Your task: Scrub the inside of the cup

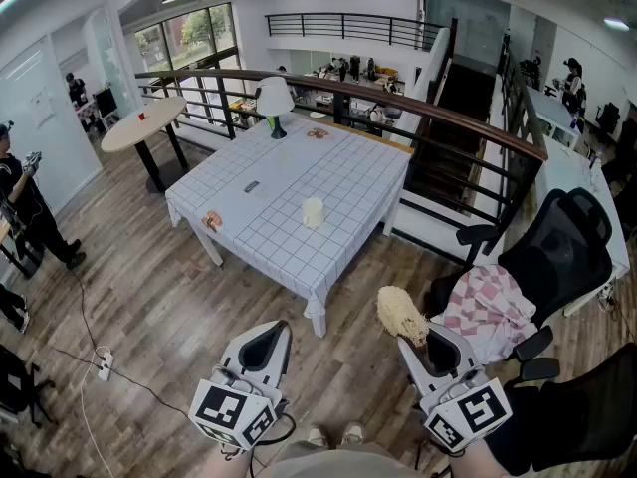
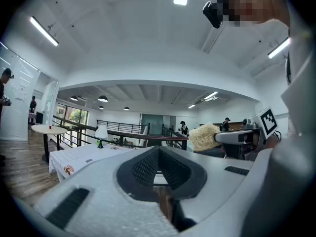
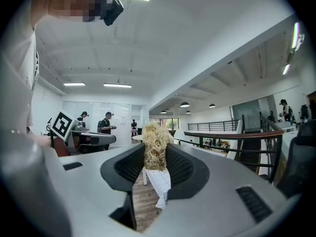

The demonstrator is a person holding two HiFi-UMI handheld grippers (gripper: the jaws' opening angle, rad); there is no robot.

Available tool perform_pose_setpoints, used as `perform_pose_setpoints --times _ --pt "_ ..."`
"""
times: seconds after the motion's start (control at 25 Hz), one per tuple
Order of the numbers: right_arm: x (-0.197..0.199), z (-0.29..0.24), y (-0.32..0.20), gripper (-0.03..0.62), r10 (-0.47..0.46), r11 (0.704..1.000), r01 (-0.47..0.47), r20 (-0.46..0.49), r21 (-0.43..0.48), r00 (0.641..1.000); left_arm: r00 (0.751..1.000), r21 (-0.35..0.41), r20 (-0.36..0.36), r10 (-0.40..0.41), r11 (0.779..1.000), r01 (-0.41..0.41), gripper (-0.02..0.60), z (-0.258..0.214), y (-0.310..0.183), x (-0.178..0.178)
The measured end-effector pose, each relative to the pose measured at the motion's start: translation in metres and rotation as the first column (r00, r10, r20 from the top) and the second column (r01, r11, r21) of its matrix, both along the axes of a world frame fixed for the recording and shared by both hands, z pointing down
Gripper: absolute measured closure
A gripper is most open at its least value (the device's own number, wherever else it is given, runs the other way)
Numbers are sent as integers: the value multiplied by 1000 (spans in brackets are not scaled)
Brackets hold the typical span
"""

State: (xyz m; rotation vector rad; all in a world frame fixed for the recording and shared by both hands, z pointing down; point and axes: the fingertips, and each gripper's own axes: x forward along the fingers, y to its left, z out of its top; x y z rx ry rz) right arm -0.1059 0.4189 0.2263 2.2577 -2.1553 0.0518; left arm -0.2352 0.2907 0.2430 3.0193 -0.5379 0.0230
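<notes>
1. The left gripper has its jaws pressed together with nothing between them.
2. The right gripper is clamped on a straw-coloured, tangled fibre scrubber, whose shaggy head sticks out past the jaw tips.
3. Ahead of both grippers, bare wooden plank floor lies open up to the rectangular table with a white grid-patterned cloth. Its nearest corner points back between the two grippers.
4. Just beside the right gripper, on its outer side, stands a black office chair with a pink-and-white checked cloth draped on its seat, so room is tight there.
5. Out to the left of the left gripper, a dark cable with a white power strip lies on the floor.
6. Beyond the table's far edge a dark railing with a brown handrail closes the space.
7. The small pale cream cup stands upright on the cloth, well ahead of both grippers and touched by neither, towards the table's near right edge. It looks plain and cylindrical, though it is too small to see inside.
</notes>
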Motion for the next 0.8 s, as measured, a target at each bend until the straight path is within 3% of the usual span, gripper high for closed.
perform_pose_setpoints --times 0.36,0.6,0.8 --pt "-2 8 -11 464 -4 1000 4 19 -11 1000 1000 -29 11 -3 1000 3 569 10 -11 -4" --pt "-10 12 -12 464 -61 998 61 28 -23 998 1000 -16 17 8 1000 -8 569 13 -3 -1" --pt "-6 17 -11 464 -59 997 59 10 -46 998 1000 -56 14 23 998 -23 569 17 3 7"
